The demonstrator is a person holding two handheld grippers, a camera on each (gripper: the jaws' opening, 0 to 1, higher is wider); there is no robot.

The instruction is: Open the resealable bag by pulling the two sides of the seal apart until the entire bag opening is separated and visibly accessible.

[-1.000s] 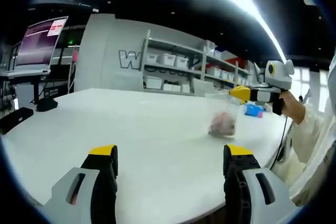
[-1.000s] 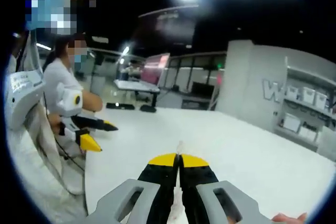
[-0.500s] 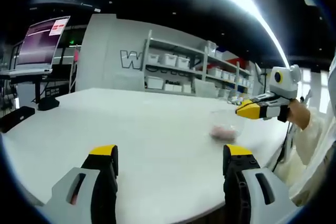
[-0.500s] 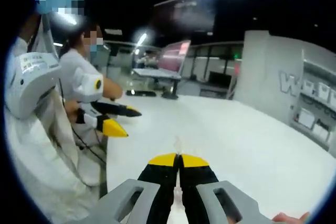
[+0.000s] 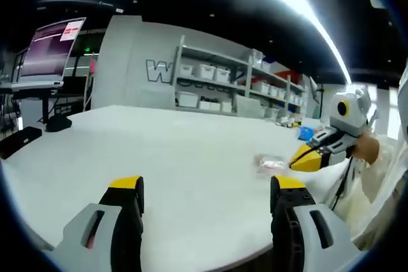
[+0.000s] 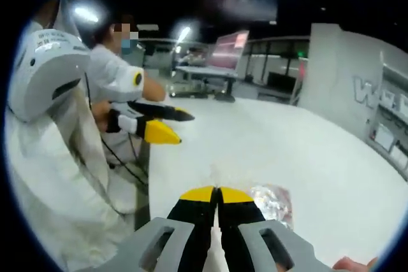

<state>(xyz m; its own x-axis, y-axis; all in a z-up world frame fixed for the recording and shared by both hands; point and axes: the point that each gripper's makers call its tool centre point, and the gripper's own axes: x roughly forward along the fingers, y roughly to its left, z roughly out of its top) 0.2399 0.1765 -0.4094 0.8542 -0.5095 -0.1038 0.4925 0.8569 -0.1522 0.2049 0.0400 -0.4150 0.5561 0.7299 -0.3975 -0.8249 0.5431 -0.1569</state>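
The clear resealable bag [image 5: 270,162] with pinkish contents lies flat on the white table [image 5: 178,151]. In the left gripper view my right gripper [image 5: 305,158] comes in from the right, its yellow tip at the bag's near edge. In the right gripper view the bag [image 6: 274,200] rests just right of the right gripper [image 6: 217,194], whose jaws are pressed together, seemingly on a thin strip of the bag's edge. My left gripper [image 5: 208,188] stands open over bare table with nothing between its jaws. From the right gripper view, the left gripper [image 6: 167,125] hangs open at the table's edge.
Shelves with white bins [image 5: 210,74] line the far wall. A monitor on a stand [image 5: 48,52] and a black object [image 5: 19,141] are at the left. A small blue item [image 5: 305,133] lies beyond the bag. A person's white coat [image 6: 57,176] is beside the table edge.
My right gripper has come down, taking the bag from hanging above the table to lying flat on it. The left gripper has stayed open and still.
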